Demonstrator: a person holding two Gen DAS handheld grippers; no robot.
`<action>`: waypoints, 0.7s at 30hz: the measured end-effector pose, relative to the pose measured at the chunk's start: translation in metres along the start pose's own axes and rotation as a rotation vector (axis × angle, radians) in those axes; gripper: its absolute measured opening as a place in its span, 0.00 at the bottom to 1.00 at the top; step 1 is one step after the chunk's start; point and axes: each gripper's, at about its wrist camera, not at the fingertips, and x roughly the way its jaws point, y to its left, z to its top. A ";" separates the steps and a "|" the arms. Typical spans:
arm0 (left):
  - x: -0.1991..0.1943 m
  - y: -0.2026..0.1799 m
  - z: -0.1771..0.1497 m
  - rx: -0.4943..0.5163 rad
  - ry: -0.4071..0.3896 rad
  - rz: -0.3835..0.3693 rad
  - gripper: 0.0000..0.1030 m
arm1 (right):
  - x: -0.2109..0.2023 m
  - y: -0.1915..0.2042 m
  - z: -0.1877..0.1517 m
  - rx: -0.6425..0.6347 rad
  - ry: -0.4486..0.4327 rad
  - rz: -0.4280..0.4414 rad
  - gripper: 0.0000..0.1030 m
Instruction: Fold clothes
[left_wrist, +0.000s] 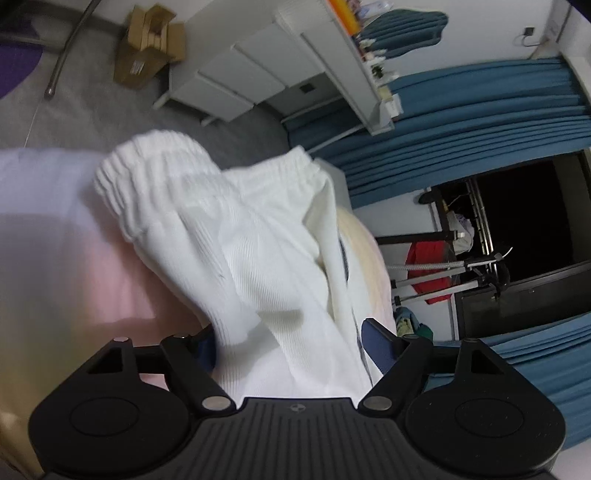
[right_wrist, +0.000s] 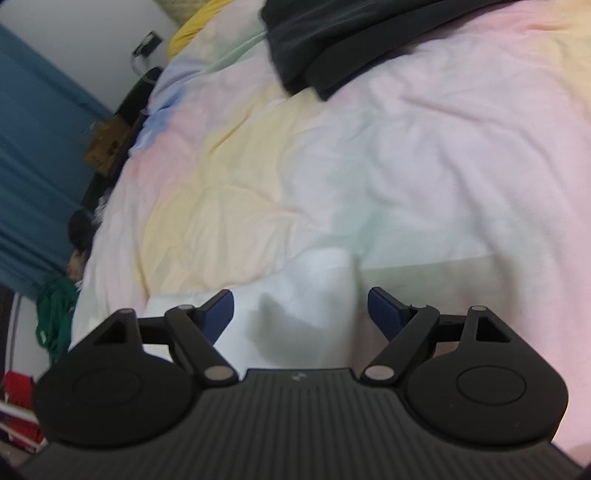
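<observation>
White shorts with an elastic waistband (left_wrist: 236, 236) lie bunched on the pastel bedspread (left_wrist: 66, 258) in the left wrist view. My left gripper (left_wrist: 291, 343) is open, its blue pads spread wide with the white fabric lying between and over them. In the right wrist view a corner of the white garment (right_wrist: 310, 295) sits between the spread blue pads of my right gripper (right_wrist: 301, 314), which is open just above the bedspread (right_wrist: 369, 166). Neither gripper is clamped on the cloth.
A dark folded garment (right_wrist: 332, 44) lies at the far end of the bed, a yellow item (right_wrist: 192, 26) beyond it. White drawers (left_wrist: 236, 70), a cardboard box (left_wrist: 147, 48), blue curtains (left_wrist: 480, 110) and tripod legs (left_wrist: 443, 273) stand beside the bed.
</observation>
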 end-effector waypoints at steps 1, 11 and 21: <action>0.002 0.001 -0.001 0.000 0.002 0.000 0.73 | 0.002 0.002 -0.002 -0.001 0.013 0.024 0.79; 0.006 0.007 0.001 -0.029 -0.024 -0.062 0.60 | -0.018 0.008 -0.019 0.109 0.203 0.373 0.73; 0.026 0.022 0.011 -0.174 0.029 -0.151 0.58 | -0.005 -0.001 -0.017 0.072 0.214 0.184 0.47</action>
